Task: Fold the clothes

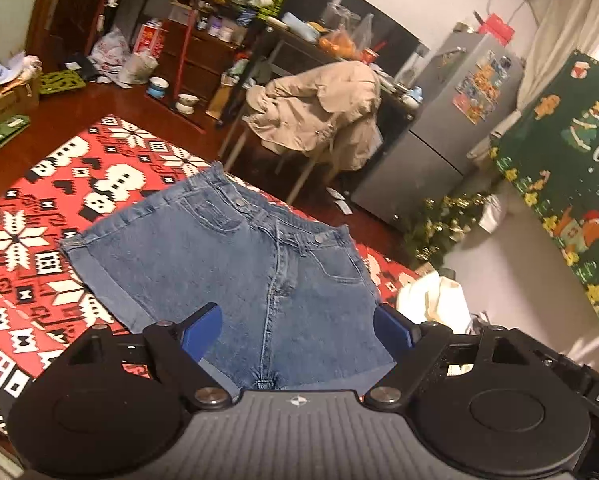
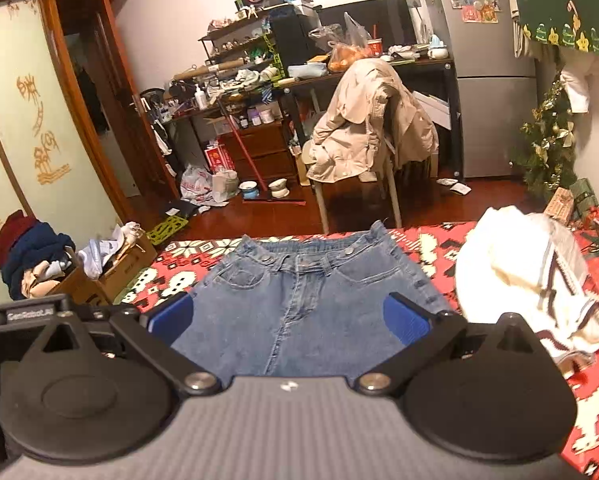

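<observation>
Blue denim shorts (image 1: 235, 276) spread flat, front side up, on a red, white and black patterned blanket (image 1: 39, 240), waistband at the far end, cuffed leg hems nearest the camera in the left wrist view. Left claw (image 1: 297, 330) hovering above the near half of the shorts, blue-padded fingers (image 1: 201, 330) spread wide apart, gripping nothing. Just off the shorts' right edge, a crumpled cream-white garment (image 1: 435, 300). Beyond the blanket, a chair draped with a beige jacket (image 1: 319, 112), a grey refrigerator (image 1: 451, 128), and a green Christmas-themed hanging cloth (image 1: 571, 168) at the right.

From the right wrist view, same denim shorts (image 2: 303, 300) lying centred straight ahead on the patterned blanket (image 2: 431, 248), waistband buttons and pockets facing up. Right claw (image 2: 289, 318) held over the lower part of the shorts, blue fingers (image 2: 405, 322) spread apart with nothing between them. Cream-white garment with dark striped trim (image 2: 523, 276) bunched to the right of the shorts, close beside them. Behind, the beige jacket on the chair (image 2: 363, 120) and a cluttered dark desk (image 2: 419, 64).
</observation>
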Motion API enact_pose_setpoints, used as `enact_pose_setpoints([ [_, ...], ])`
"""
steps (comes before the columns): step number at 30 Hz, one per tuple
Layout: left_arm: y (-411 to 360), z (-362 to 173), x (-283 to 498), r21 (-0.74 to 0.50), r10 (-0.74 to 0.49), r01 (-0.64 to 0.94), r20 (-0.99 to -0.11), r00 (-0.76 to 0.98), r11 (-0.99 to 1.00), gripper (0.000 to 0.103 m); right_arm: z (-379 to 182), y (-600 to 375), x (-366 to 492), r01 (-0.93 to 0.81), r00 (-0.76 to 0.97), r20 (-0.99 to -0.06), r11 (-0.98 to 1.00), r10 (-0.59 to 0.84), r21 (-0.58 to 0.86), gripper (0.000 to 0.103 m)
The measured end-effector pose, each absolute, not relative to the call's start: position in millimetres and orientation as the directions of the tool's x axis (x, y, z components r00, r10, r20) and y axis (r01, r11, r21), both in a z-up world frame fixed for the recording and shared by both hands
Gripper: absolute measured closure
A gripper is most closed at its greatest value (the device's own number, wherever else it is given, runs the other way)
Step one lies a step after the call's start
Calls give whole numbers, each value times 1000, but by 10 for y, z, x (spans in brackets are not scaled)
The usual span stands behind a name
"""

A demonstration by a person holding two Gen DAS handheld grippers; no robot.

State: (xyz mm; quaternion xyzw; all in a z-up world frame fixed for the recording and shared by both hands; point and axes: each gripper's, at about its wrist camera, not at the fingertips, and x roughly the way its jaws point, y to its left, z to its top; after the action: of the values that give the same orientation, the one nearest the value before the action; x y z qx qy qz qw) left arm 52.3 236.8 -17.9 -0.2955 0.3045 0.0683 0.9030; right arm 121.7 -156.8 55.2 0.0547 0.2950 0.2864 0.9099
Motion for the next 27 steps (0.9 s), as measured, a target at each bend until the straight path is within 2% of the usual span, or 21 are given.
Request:
enact_pose_setpoints([
  [8,2264,28,559,-414,67,-361,-576,815,836,20,719,-1799,1332,-484,713,-415,825,565,292,1],
  [10,2258,44,701,-404,65,-345,-566,822,847,24,691,-1827,1451,-481,712,-409,821,570,307,1],
  [13,2268,-17,1009,-447,-14,-264,-529,849,854,31,613,-1843,1621,-478,726,-398,828,561,293,1],
  [15,2232,-98,1275,-439,-49,-217,-519,854,872,40,456,-1776,1765,-475,745,-410,849,527,230,1],
  [17,2160,-222,1554,-411,-74,-176,-525,848,895,50,268,-1681,1918,-472,751,-429,862,503,186,6],
  [18,2134,-296,1694,-399,-90,-155,-532,842,904,58,158,-1621,1999,-471,747,-443,865,496,173,8],
  [20,2073,-533,2042,-401,-134,-140,-583,801,905,66,-40,-1481,2170,-471,739,-474,870,478,145,20],
  [22,2075,-799,2309,-426,-181,-131,-615,767,895,73,-251,-1315,2340,-470,726,-513,875,459,118,46],
  [23,2082,-929,2423,-439,-203,-123,-623,755,890,80,-352,-1272,2416,-474,717,-523,873,460,116,52],
  [24,2088,-1060,2537,-451,-225,-116,-631,743,885,91,-453,-1229,2491,-479,709,-534,870,461,114,62],
  [25,2082,-1172,2614,-446,-224,-121,-643,732,887,95,-553,-1186,2567,-484,701,-544,868,461,113,69],
  [27,2056,-1376,2703,-435,-227,-130,-675,702,891,96,-755,-1101,2718,-493,684,-564,863,462,109,74],
])
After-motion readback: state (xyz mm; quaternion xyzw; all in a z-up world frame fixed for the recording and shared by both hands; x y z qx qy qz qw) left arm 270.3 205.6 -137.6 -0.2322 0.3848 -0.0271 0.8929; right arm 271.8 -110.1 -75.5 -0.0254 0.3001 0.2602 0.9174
